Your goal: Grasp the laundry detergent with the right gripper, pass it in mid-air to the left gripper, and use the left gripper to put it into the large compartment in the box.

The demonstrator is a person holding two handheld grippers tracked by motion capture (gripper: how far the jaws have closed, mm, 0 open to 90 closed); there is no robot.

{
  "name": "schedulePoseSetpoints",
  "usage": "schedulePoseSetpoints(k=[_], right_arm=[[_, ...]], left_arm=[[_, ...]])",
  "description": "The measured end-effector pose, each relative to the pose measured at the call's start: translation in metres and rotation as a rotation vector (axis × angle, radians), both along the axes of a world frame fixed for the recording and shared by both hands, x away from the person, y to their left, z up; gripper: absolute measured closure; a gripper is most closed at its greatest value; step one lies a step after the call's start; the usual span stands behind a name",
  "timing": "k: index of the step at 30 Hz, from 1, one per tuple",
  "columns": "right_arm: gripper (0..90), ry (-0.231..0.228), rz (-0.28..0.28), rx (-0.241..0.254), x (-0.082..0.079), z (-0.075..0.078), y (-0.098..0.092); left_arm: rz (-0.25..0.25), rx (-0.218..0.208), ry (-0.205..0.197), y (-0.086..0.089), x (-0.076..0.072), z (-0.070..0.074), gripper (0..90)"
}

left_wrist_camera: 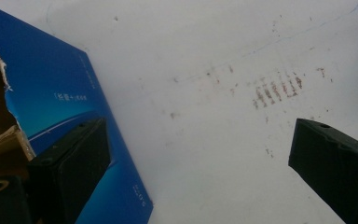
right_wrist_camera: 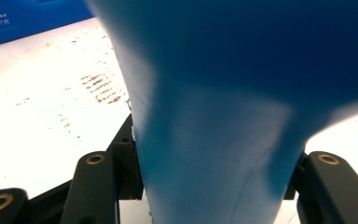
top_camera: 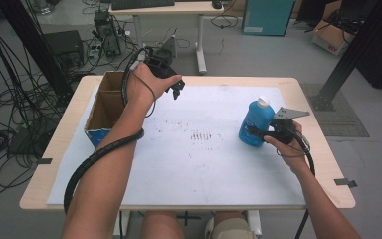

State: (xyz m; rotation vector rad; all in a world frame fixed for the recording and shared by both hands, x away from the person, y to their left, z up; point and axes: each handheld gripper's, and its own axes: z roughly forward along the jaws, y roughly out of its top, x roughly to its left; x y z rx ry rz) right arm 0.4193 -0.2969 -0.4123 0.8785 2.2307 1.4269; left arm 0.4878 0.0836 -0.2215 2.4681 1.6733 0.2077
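A blue bottle (top_camera: 255,121) with a white cap stands upright on the right side of the white mat (top_camera: 194,164). My right gripper (top_camera: 259,132) is shut on its lower body from the right. In the right gripper view the bottle (right_wrist_camera: 223,93) sits squeezed between the two black jaws of that gripper (right_wrist_camera: 209,161). My left gripper (top_camera: 176,91) hangs above the mat's far left part, just right of the open cardboard box (top_camera: 104,107). The left gripper (left_wrist_camera: 200,130) is open, with bare mat between its jaws and the box's blue side (left_wrist_camera: 60,93) at its left.
Brown smudges (top_camera: 201,135) mark the middle of the mat. The wooden table (top_camera: 323,149) ends close behind the bottle on the right. Beyond the table stand a desk (top_camera: 166,10), black frame posts (top_camera: 350,50) and tangled cables (top_camera: 5,99) on the floor.
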Motion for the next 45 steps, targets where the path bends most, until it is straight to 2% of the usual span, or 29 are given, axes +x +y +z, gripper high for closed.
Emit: schedulePoseSetpoints(k=[6, 13, 18, 19, 21, 24, 25, 26, 27, 28, 29, 30, 32, 35, 36, 38, 39, 40, 41, 42, 43, 44, 45], right_arm=[[44.1, 0.002, -0.006, -0.003, 0.000, 0.000, 0.001], [44.0, 0.006, -0.025, -0.004, -0.002, 0.001, 0.002], [43.8, 0.010, -0.032, -0.005, -0.001, 0.002, 0.002], [43.7, 0.020, -0.042, -0.001, -0.002, 0.002, 0.002], [43.7, 0.020, -0.046, 0.001, -0.002, 0.002, 0.002], [43.8, 0.028, -0.053, -0.004, -0.003, 0.003, 0.002], [43.8, 0.028, -0.053, -0.004, -0.003, 0.003, 0.002], [43.9, 0.045, -0.056, 0.000, -0.003, 0.005, 0.001], [43.9, 0.059, -0.056, 0.001, -0.003, 0.006, 0.001], [43.9, 0.059, -0.056, 0.001, -0.003, 0.006, 0.001], [43.9, 0.076, -0.057, -0.001, -0.003, 0.009, 0.001], [43.9, 0.071, -0.052, -0.005, -0.003, 0.011, 0.001], [43.9, 0.086, -0.049, -0.007, -0.003, 0.016, 0.002], [43.9, 0.088, -0.028, -0.025, -0.001, 0.030, 0.008], [43.9, 0.088, -0.028, -0.025, -0.001, 0.030, 0.008], [43.9, 0.089, -0.018, -0.029, 0.001, 0.046, 0.016], [43.9, 0.089, -0.018, -0.029, 0.001, 0.046, 0.016], [43.9, 0.103, -0.006, -0.027, 0.003, 0.057, 0.023], [43.9, 0.109, 0.001, -0.026, 0.003, 0.063, 0.026], [43.9, 0.109, 0.001, -0.026, 0.003, 0.063, 0.026], [43.9, 0.110, 0.014, -0.030, 0.004, 0.073, 0.034], [43.9, 0.110, 0.014, -0.030, 0.004, 0.073, 0.034], [43.8, 0.110, 0.027, -0.039, 0.005, 0.082, 0.042]], left_arm=[[-0.023, -0.008, 0.001, -0.004, -0.001, 0.000, 5.9], [-0.079, -0.013, -0.011, -0.007, -0.006, 0.011, 6.2], [-0.141, 0.005, -0.016, -0.009, -0.009, 0.015, 6.2], [-0.158, -0.017, -0.016, -0.008, -0.010, 0.014, 6.2], [-0.165, -0.017, -0.016, -0.008, -0.010, 0.014, 6.2], [-0.224, 0.007, -0.009, -0.005, -0.011, 0.011, 6.1], [-0.224, 0.007, -0.009, -0.005, -0.011, 0.011, 6.2], [-0.251, 0.019, -0.010, -0.004, -0.012, 0.011, 6.2], [-0.251, 0.019, -0.010, -0.004, -0.012, 0.011, 6.5], [-0.272, 0.027, -0.010, -0.004, -0.012, 0.013, 6.5], [-0.298, 0.032, -0.004, -0.003, -0.012, 0.014, 6.5], [-0.315, 0.027, -0.004, -0.003, -0.013, 0.015, 6.4], [-0.335, 0.025, -0.007, -0.003, -0.015, 0.016, 6.5], [-0.388, 0.056, 0.005, -0.007, -0.017, 0.019, 6.3], [-0.388, 0.056, 0.005, -0.007, -0.017, 0.019, 6.3], [-0.428, 0.066, 0.008, -0.008, -0.018, 0.024, 6.3], [-0.428, 0.066, 0.008, -0.008, -0.018, 0.024, 6.3], [-0.455, 0.064, 0.012, -0.007, -0.018, 0.028, 6.3], [-0.455, 0.064, 0.012, -0.007, -0.018, 0.028, 6.3], [-0.465, 0.054, 0.008, -0.006, -0.018, 0.031, 6.3], [-0.484, 0.049, 0.004, -0.003, -0.018, 0.036, 6.3], [-0.484, 0.049, 0.004, -0.003, -0.018, 0.036, 6.1], [-0.497, 0.042, 0.006, 0.000, -0.018, 0.041, 6.1]])
